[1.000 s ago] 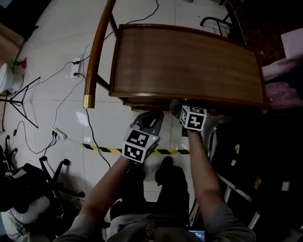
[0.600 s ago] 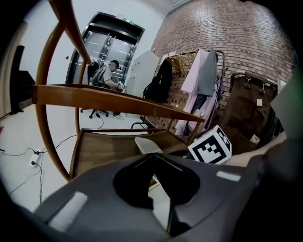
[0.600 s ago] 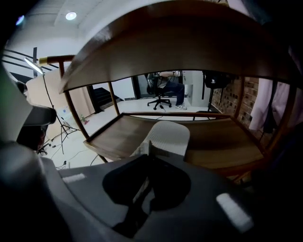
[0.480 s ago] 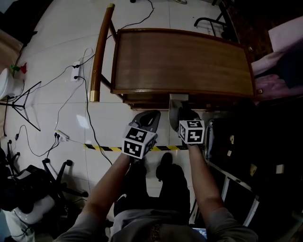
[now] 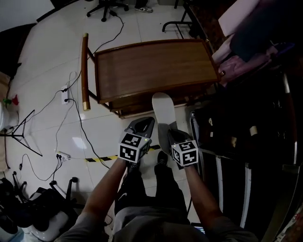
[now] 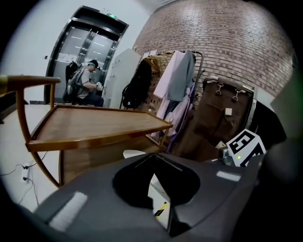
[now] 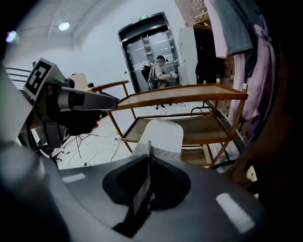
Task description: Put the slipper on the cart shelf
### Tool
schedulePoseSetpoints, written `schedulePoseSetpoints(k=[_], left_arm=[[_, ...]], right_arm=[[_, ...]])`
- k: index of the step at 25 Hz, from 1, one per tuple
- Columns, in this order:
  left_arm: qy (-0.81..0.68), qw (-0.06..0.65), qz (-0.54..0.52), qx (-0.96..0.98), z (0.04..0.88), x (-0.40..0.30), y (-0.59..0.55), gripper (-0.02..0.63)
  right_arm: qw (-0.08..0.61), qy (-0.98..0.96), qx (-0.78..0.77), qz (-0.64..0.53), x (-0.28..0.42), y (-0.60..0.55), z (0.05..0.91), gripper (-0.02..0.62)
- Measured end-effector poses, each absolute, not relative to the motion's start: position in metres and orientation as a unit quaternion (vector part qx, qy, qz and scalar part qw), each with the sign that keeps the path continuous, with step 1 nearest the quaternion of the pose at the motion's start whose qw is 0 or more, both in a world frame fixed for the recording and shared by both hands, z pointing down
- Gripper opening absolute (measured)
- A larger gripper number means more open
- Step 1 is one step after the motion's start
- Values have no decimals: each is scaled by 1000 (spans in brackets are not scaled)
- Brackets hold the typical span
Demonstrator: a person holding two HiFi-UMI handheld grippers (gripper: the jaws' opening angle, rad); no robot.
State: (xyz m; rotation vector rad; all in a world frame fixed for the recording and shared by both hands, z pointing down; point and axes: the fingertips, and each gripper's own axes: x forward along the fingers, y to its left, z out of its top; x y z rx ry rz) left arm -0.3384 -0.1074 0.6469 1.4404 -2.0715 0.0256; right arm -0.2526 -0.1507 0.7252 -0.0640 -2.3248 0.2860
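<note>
The right hand-held gripper grips the slipper just off the near edge of the cart. The left hand-held gripper is clenched, empty.

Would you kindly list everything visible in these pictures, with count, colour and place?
cart: one, brown wood, two shelves, on the floor ahead
slipper: one, white, in the air in front of the cart
hazard tape: one strip, yellow and black, on the floor at left
cables: several, dark, across the white floor at left
clothes: several, pink and dark, hanging right of the cart
office chair: one, dark, beyond the cart
person: one, far off by the glass doors
left hand-held gripper: grey, shut, empty, beside the slipper
right hand-held gripper: grey, shut on the slipper
</note>
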Motion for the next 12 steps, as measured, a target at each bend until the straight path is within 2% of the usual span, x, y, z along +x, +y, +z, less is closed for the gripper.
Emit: schedulePoseSetpoints(k=[12], left_arm=[[-680, 234, 49, 693, 518, -255, -142, 8]], right_arm=[[280, -941, 154, 109, -163, -173, 567, 6]])
